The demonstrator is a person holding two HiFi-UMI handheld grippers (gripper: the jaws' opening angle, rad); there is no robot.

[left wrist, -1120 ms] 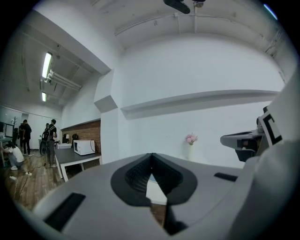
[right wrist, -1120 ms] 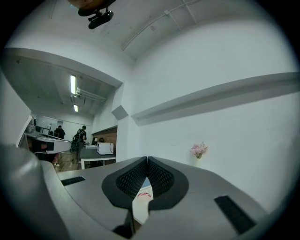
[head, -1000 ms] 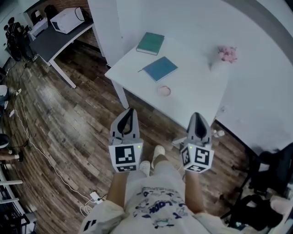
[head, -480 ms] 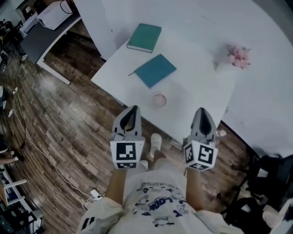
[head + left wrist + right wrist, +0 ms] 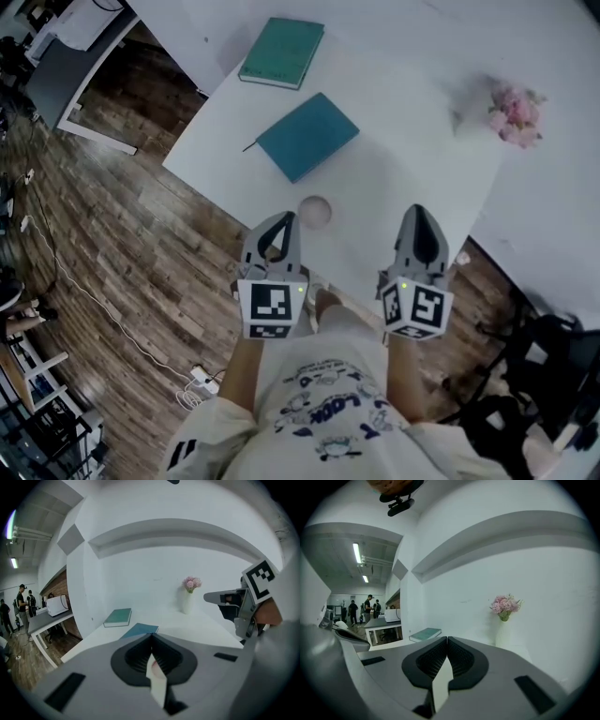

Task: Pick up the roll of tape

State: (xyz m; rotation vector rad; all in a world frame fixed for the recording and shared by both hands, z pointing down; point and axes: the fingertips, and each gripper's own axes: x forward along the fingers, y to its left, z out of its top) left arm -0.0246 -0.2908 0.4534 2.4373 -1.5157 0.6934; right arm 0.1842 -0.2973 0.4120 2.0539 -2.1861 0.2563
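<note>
Both grippers carried forward to table point(image 5: 412, 159) edge since earlier frames. Left gripper point(image 5: 281, 225) tilted down, right gripper point(image 5: 418, 221) nearer level; both jaw pairs pressed together, nothing held. Roll of tape point(image 5: 315, 212) lying on table just beyond left tip. In left gripper view, roll mostly hidden behind jaws.

Left gripper point(image 5: 280, 221): jaws were pressed together, nothing between them.
Right gripper point(image 5: 418, 216): jaws were pressed together, empty.
Pose: both grippers pointed far, side by side and apart.
Left forearm point(image 5: 246, 370): reached out from the torso.
Right forearm point(image 5: 401, 375): reached out alongside it.
</note>
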